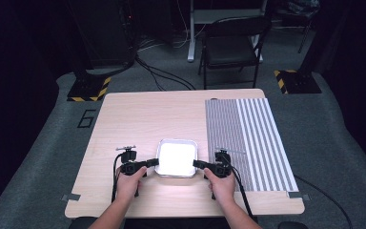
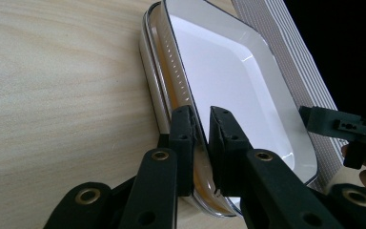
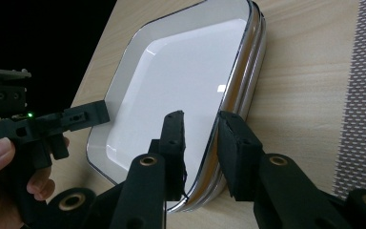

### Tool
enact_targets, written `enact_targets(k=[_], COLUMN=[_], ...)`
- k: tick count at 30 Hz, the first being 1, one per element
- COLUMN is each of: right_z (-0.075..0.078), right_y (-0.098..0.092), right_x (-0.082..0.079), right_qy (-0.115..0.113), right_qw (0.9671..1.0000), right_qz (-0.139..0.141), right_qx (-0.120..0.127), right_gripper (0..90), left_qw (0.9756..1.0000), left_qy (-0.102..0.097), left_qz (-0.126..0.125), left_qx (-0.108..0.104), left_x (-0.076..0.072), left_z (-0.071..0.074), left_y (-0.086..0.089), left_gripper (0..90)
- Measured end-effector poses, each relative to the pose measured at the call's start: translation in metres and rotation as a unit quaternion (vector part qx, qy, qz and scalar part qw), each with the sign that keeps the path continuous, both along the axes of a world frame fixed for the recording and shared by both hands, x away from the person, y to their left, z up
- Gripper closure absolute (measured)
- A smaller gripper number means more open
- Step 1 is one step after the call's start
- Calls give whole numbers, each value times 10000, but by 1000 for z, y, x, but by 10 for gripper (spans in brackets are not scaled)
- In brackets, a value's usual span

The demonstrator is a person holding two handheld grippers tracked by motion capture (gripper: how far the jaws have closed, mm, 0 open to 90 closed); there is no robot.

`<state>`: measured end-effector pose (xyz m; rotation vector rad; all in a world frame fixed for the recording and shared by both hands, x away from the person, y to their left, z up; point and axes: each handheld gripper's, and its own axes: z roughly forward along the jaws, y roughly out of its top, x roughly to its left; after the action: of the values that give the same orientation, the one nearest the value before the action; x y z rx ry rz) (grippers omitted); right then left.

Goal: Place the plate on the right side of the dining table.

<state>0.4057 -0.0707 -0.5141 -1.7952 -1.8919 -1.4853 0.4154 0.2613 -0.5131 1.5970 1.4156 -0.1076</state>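
white and glossy, the square tray [image 1: 176, 158] lies on the pale wooden table [image 1: 138, 119], near its front edge, just left of the grey striped mat [image 1: 248, 140]. it sits squarely between the two grippers, one at each side rim. seen from the gripper views, the tray looks like a stack of rimmed trays, with a second rim showing under the top one.

the left gripper [image 2: 201, 119] is clenched on the tray's left rim: one jaw lies on the outside wall, the other on the white inside, and the rim is pinched thin between them. the right gripper [image 3: 201, 121] straddles the opposite rim, one jaw over the white inside and one outside by the stacked edges; its jaws stand a little wider, and whether the pads press on the rim i cannot tell.

both hands come in from the table's front edge, the left hand [image 1: 129, 183] and the right hand [image 1: 221, 186] each wrapped around its gripper's body, the grippers pointing inward toward each other, roughly level with the tabletop.
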Motion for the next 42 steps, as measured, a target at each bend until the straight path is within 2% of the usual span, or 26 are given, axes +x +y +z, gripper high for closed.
enact_targets(k=[3, 5, 13, 18, 23, 24, 25, 26, 27, 28, 32, 35, 40, 42], right_z=[-1, 0, 4, 8, 11, 11, 12, 13, 13, 14, 16, 18, 20, 23], right_y=[0, 1, 6, 11, 14, 14, 14, 15, 15, 16, 17, 18, 15, 14], right_x=[0, 0, 0, -2, -3, -3, -3, -5, -5, -6, -6, -6, -4, -3], right_qy=[44, 34, -187, -415, -621, -621, -674, -770, -770, -862, -887, -934, -878, -909], right_qw=[10000, 10000, 9975, 9933, 9882, 9882, 9870, 9842, 9842, 9814, 9797, 9770, 9801, 9797], right_qz=[-26, -54, -10, -28, 44, 44, 39, 61, 61, 89, 86, 82, 49, 48], right_qx=[62, 21, -675, -1081, -1400, -1400, -1458, -1594, -1594, -1712, -1795, -1915, -1778, -1784], right_gripper=[735, 738, 733, 737, 737, 737, 738, 736, 736, 735, 743, 752, 783, 799], left_qw=[9999, 10000, 10000, 9999, 9999, 9999, 9999, 9999, 9999, 9999, 9998, 9998, 9998, 9997], left_qy=[37, 12, -15, -53, -50, -50, -61, -65, -65, -57, -55, -49, -42, -66], left_qz=[-69, -86, -57, -76, -69, -69, -72, -69, -69, -60, -89, -95, -121, -145], left_qx=[-66, -29, -16, 80, 103, 103, 113, 118, 118, 119, 154, 186, 152, 173], left_x=[0, -1, -1, -2, -2, -2, -3, -3, -3, -3, -3, -3, -4, -4], left_z=[-1, -1, -2, -2, -2, -2, -3, -3, -3, -3, -4, -4, -2, 0], left_y=[-2, -4, -7, -10, -11, -11, -11, -12, -12, -12, -14, -14, -15, -15], left_gripper=[809, 812, 807, 808, 808, 808, 808, 808, 808, 808, 806, 805, 807, 808])
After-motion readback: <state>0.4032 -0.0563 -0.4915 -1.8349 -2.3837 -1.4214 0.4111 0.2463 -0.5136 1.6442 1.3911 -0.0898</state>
